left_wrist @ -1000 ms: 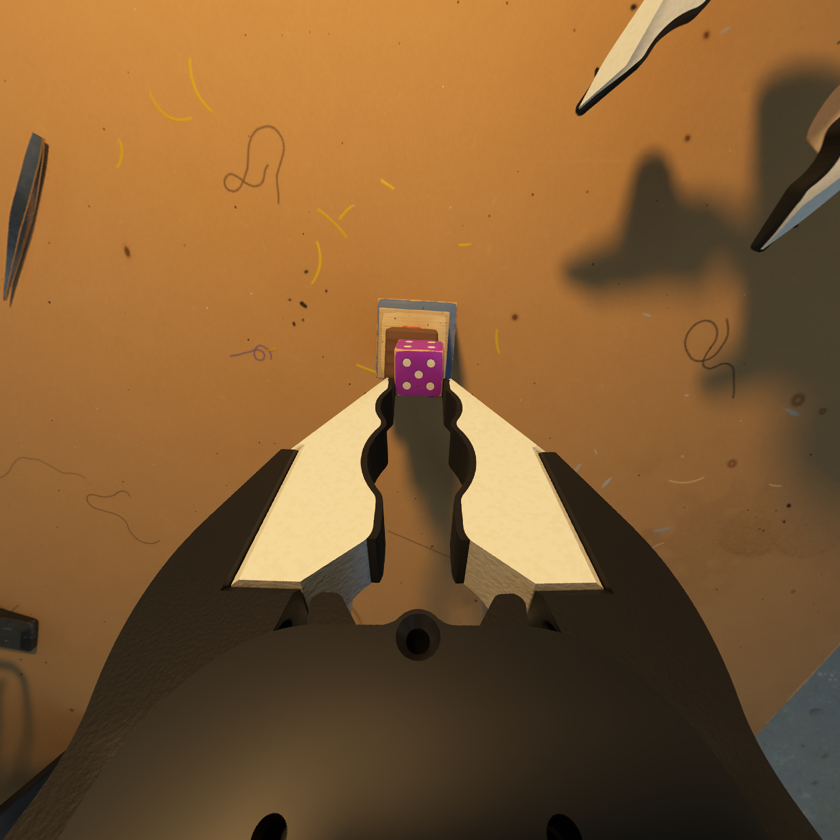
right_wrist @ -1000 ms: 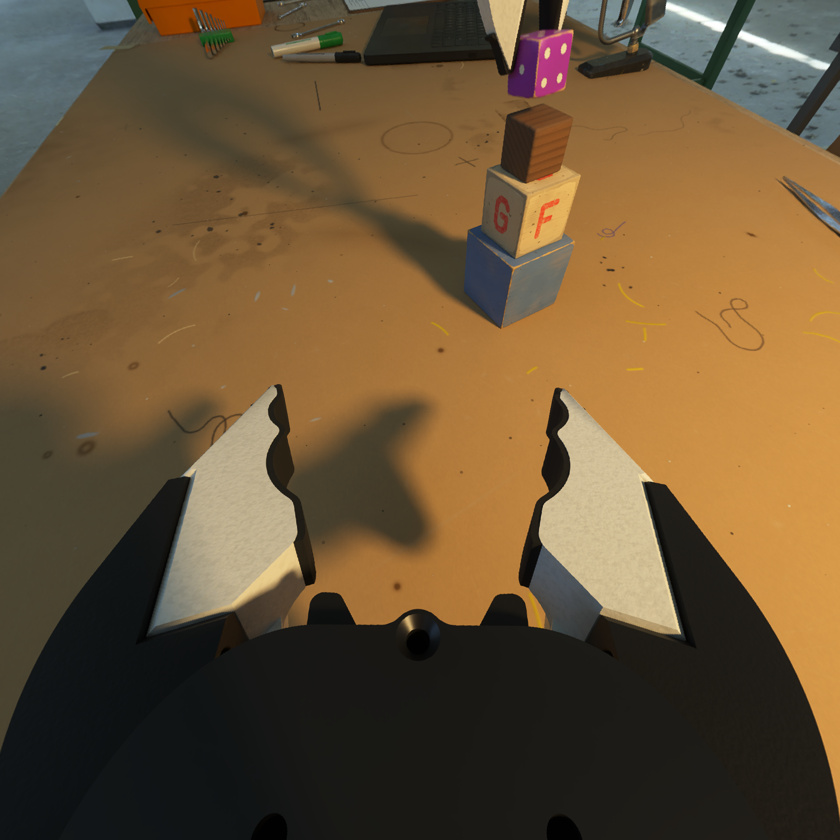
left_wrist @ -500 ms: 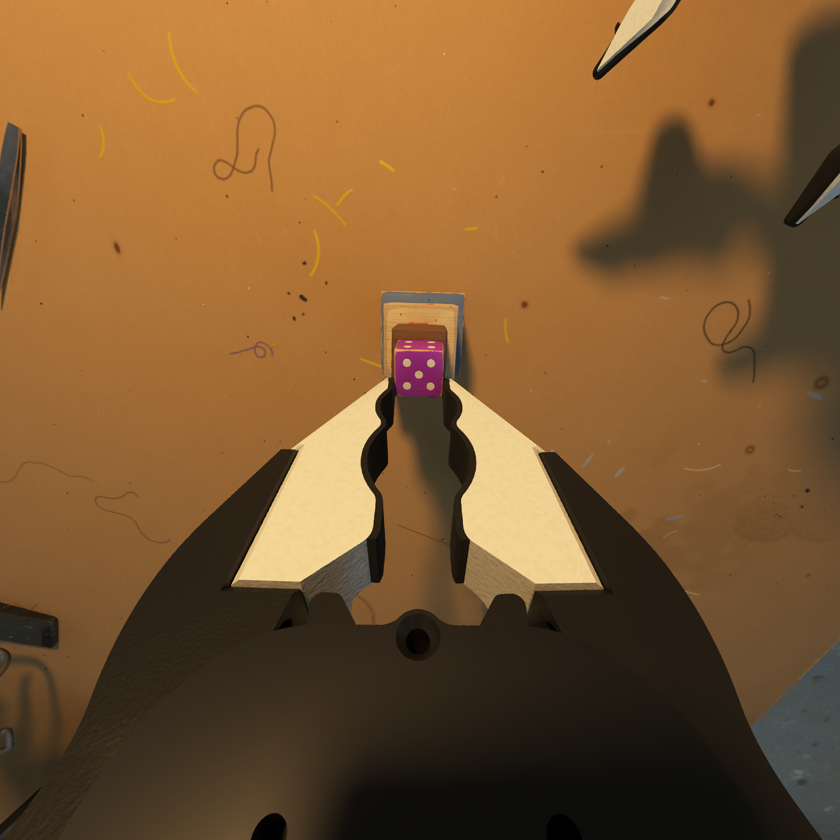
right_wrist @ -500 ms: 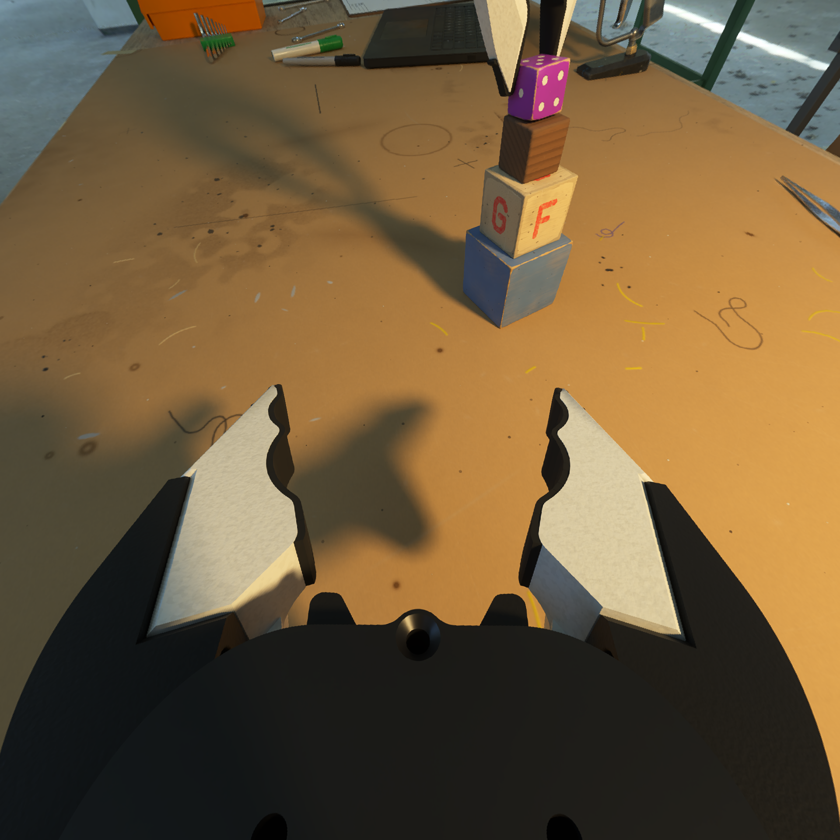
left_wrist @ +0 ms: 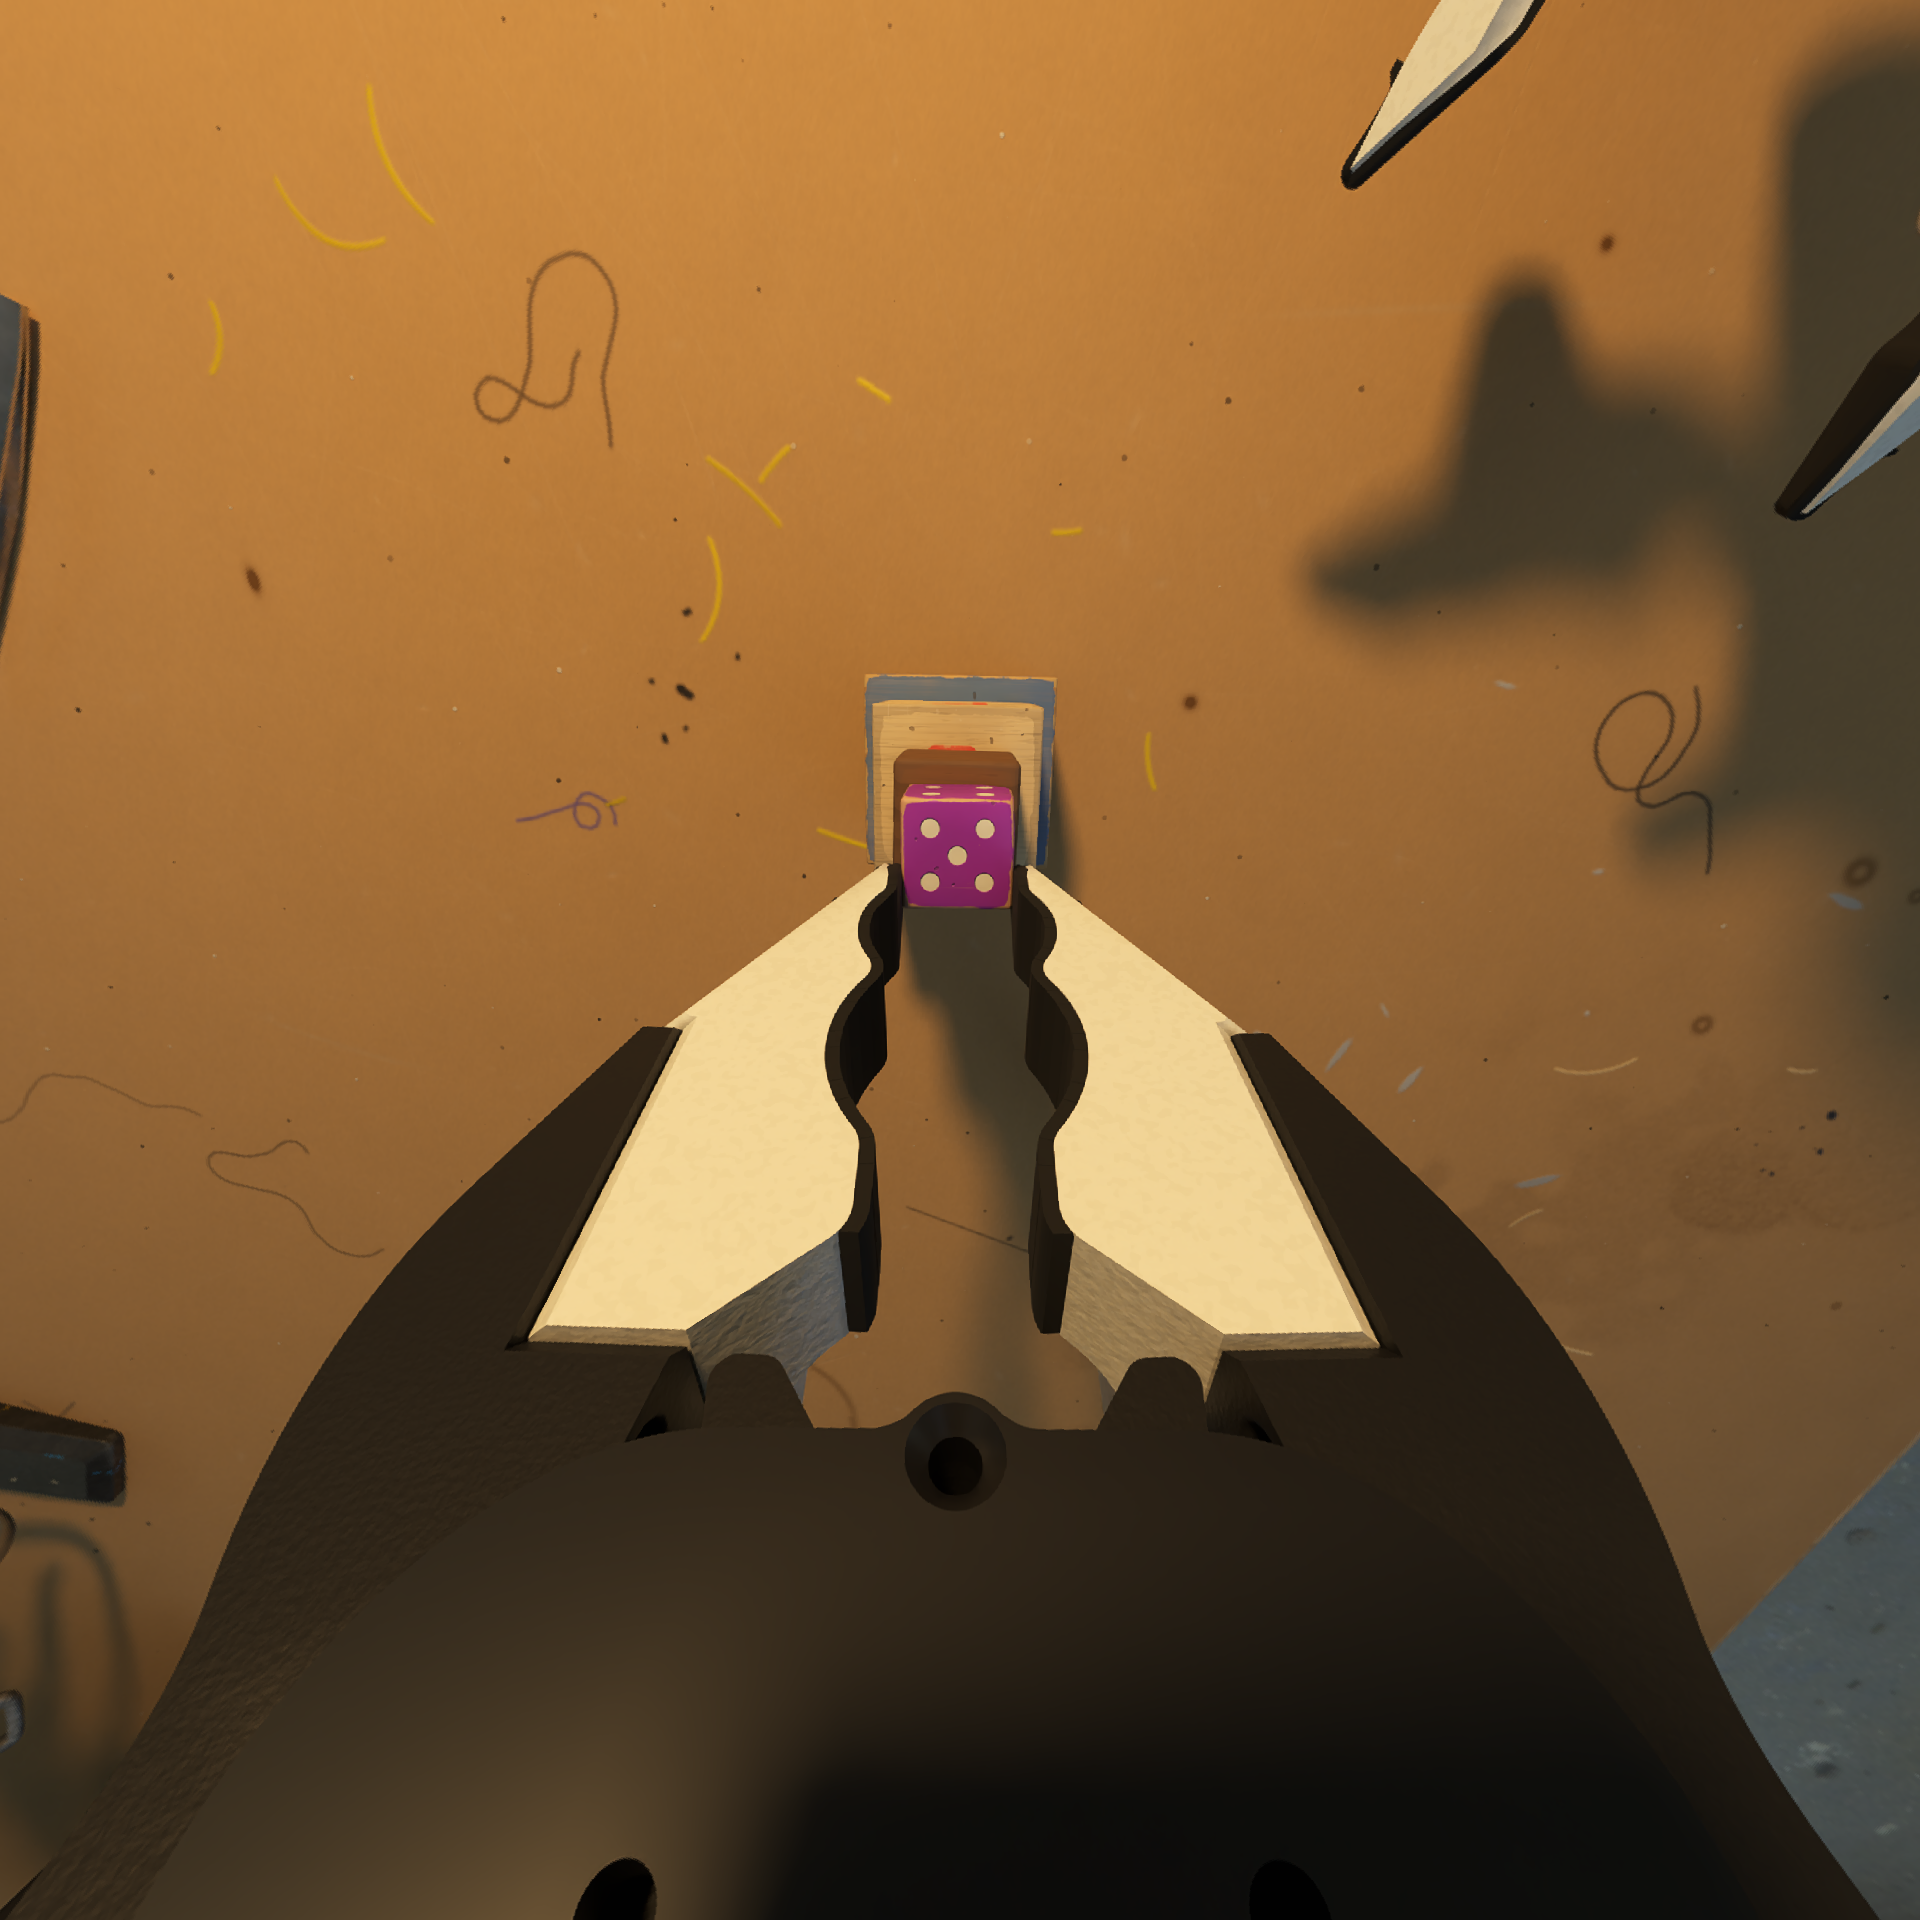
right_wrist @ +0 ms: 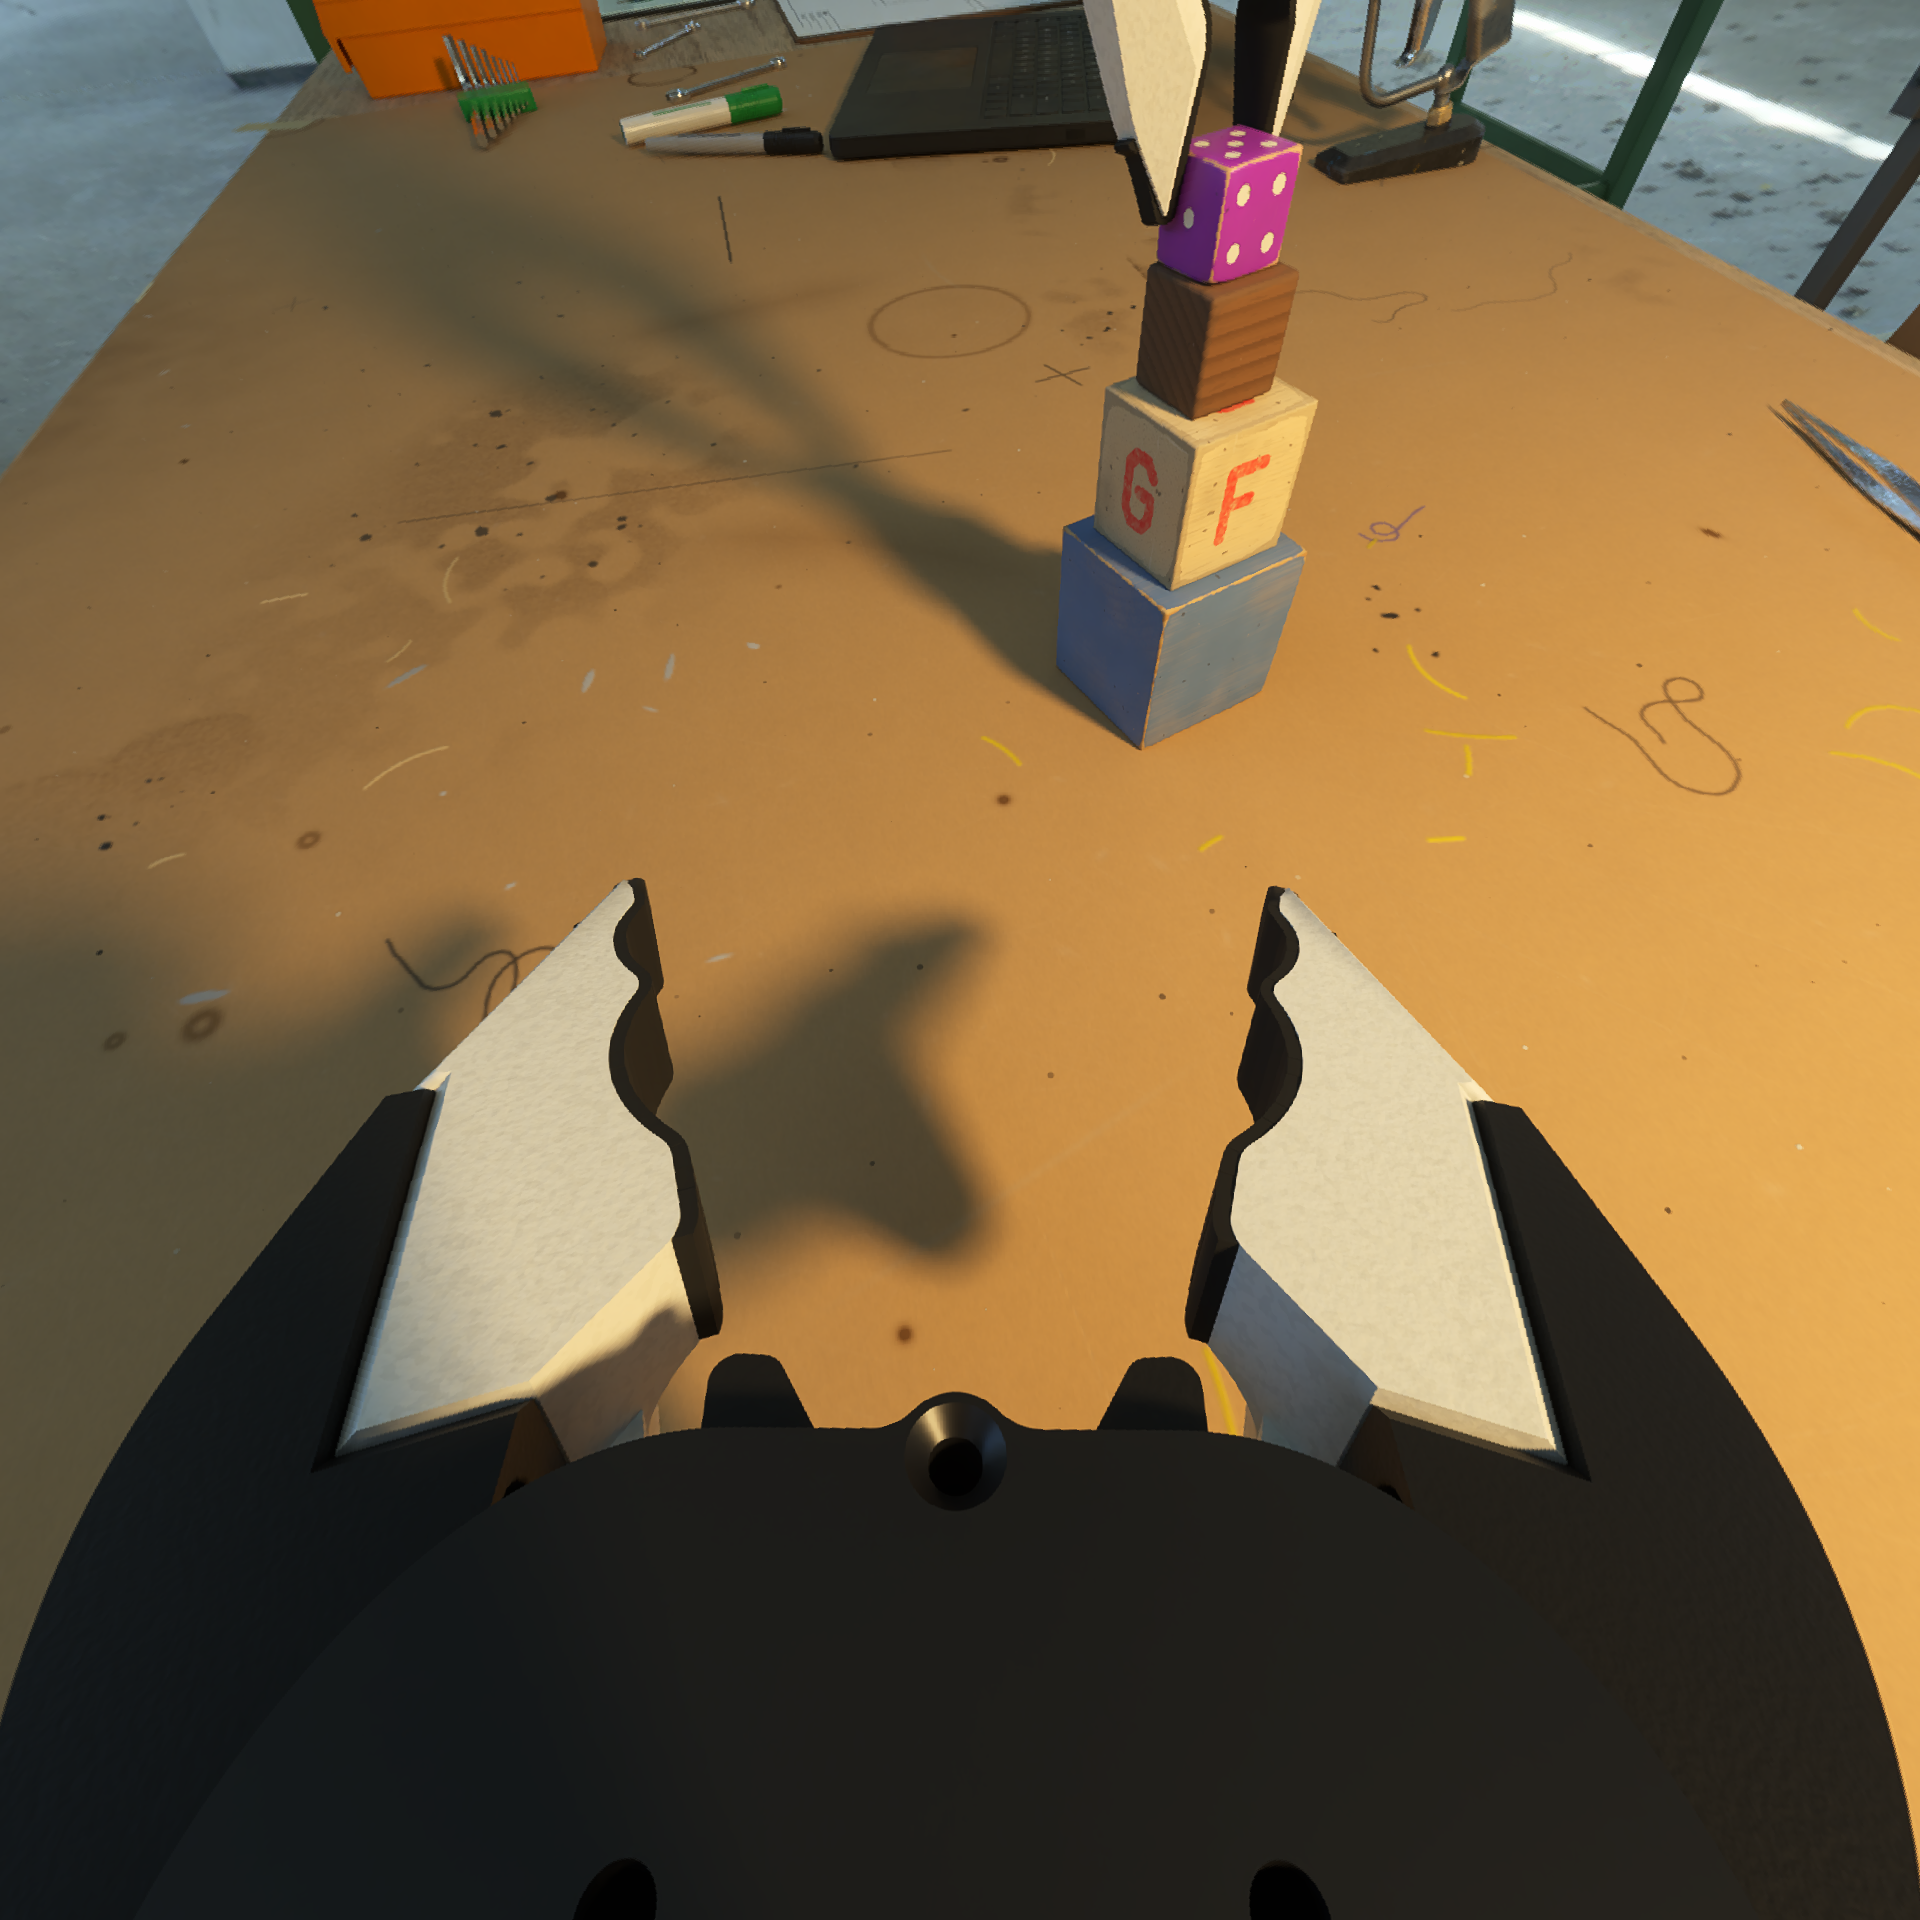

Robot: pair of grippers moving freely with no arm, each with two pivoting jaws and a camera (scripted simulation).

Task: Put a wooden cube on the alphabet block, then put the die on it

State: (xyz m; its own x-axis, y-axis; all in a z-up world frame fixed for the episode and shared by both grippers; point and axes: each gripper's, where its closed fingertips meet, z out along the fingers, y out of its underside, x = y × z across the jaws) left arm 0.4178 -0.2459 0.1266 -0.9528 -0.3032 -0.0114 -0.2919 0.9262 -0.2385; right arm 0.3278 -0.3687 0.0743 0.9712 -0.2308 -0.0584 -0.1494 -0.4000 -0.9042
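Note:
A stack stands on the brown table: a blue cube (right_wrist: 1174, 644) at the bottom, the alphabet block (right_wrist: 1205, 483) on it, and a dark wooden cube (right_wrist: 1216, 338) on that. The magenta die (right_wrist: 1231, 208) rests on the wooden cube. My left gripper (left_wrist: 957, 883) points straight down over the stack and is shut on the die (left_wrist: 957, 854); its fingers (right_wrist: 1153, 94) show from above in the right wrist view. My right gripper (right_wrist: 954, 904) is open and empty, low over the table well in front of the stack.
At the table's far end lie a laptop (right_wrist: 966, 83), an orange box (right_wrist: 457, 36), a hex key set (right_wrist: 488, 94), markers (right_wrist: 707, 109) and a clamp (right_wrist: 1403, 145). Tweezers (right_wrist: 1860, 473) lie at the right edge.
My left gripper has come down with the die, from a gap above the wooden cube to resting on it. My right gripper has not moved.

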